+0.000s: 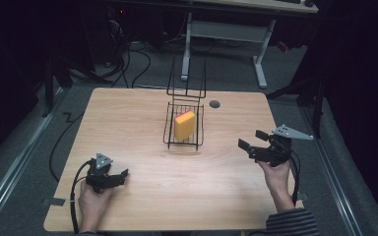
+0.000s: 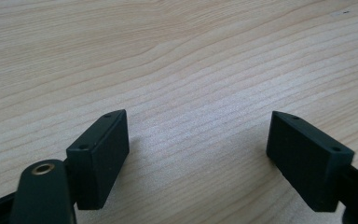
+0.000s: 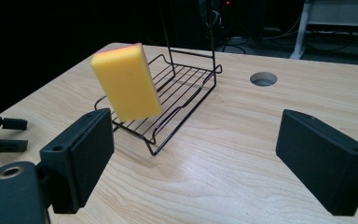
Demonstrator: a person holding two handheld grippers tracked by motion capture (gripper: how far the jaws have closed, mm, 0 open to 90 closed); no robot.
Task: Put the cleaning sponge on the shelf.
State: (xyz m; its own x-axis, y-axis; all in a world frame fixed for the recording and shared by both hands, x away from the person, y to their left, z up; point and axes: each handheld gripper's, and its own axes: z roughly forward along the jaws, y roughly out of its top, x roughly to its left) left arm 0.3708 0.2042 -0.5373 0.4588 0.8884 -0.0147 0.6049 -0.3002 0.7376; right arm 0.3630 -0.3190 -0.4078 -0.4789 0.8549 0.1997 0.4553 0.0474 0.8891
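Your right gripper hovers off the tabletop, its fingers spread with nothing between them; the yellow sponge stands ahead of them and toward the left finger, tilted on edge in the black wire rack, with bare tabletop between. Your left gripper rests low at the near edge, its fingers likewise spread over bare wood, well apart from the rack.

To approach well, bring the right fingers level with the sponge's two broad faces, clear of the thin wire rim, and close on the faces above the rack, not on the narrow edges.

The sponge is a soft rectangular block with a thin pinkish layer along its upper edge; expect it to compress. The rack is thin rigid wire, with tall uprights at its far end. The tabletop is smooth pale wood grain.
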